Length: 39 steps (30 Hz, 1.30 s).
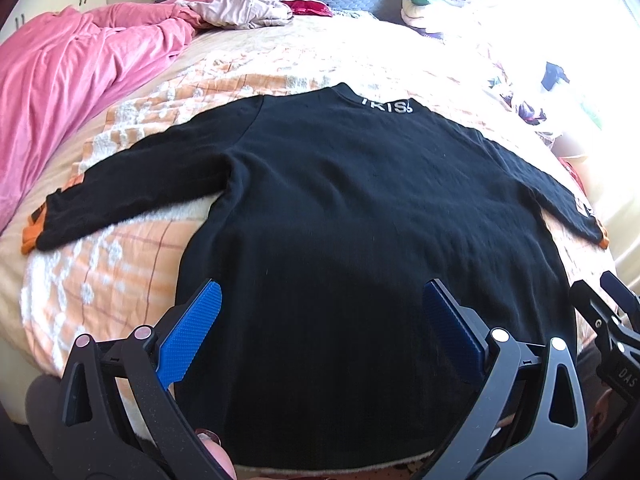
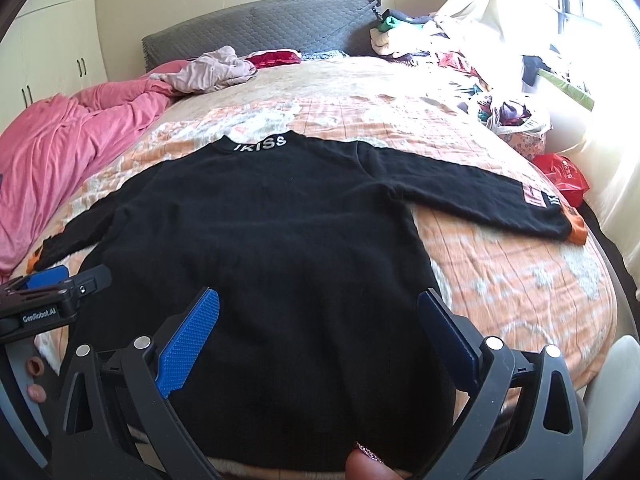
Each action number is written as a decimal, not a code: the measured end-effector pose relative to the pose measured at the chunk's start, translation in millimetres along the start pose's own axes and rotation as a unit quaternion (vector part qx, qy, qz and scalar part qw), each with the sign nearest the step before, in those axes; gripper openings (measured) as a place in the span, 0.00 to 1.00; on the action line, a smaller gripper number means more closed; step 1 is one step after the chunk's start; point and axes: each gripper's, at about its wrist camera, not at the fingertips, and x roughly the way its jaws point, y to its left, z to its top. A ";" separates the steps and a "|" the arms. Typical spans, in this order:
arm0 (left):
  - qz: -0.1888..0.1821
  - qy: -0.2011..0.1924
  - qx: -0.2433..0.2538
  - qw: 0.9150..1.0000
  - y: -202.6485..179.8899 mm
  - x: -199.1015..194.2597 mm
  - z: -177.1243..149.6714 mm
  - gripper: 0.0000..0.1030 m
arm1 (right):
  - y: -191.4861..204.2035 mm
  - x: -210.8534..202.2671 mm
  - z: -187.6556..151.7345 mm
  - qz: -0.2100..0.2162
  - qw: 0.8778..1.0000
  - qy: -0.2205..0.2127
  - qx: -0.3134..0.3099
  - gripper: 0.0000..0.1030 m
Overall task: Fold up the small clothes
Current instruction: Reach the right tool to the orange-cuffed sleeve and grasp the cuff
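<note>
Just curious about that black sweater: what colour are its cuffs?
Orange. The cuffs on the black sweater show best in the right wrist view.

A black long-sleeved knit sweater [image 1: 360,208] with orange cuffs and white lettering across its collar lies spread flat on the bed, its hem nearest me and its collar farthest away. Its lower body fills the gap between my left jaws and likewise between my right jaws, below them. One sleeve stretches out beyond each side of my jaws, the cuffs well apart.
</note>
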 end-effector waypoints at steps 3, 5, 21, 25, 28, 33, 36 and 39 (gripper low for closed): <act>0.000 -0.002 0.002 1.000 -1.4 3.2 9.8 0.92 | -3.0 7.9 10.7 0.000 1.000 0.001 0.008 0.96; -0.001 -0.005 0.003 1.000 -3.0 4.6 17.2 0.92 | -4.2 12.5 16.5 0.000 1.000 0.001 0.012 0.96; -0.023 -0.014 0.006 1.000 -18.4 29.2 80.8 0.92 | -25.8 40.1 103.4 0.000 0.999 -0.020 0.039 0.96; -0.025 -0.006 0.015 1.000 -26.6 40.5 94.9 0.92 | -39.4 49.8 121.6 -0.002 0.998 -0.026 0.060 0.96; -0.029 -0.003 0.021 0.999 -34.2 48.6 105.9 0.92 | -52.9 59.0 134.1 -0.015 0.997 -0.030 0.075 0.96; -0.032 0.006 0.023 0.999 -43.1 62.0 115.5 0.92 | -80.2 72.5 143.0 -0.043 0.993 -0.036 0.101 0.96; -0.032 0.014 0.024 0.999 -47.0 72.8 120.0 0.92 | -95.1 79.1 144.8 -0.056 0.991 -0.035 0.114 0.96; -0.033 0.019 0.023 0.999 -49.7 81.7 123.7 0.92 | -111.2 84.3 144.2 -0.073 0.988 -0.035 0.128 0.96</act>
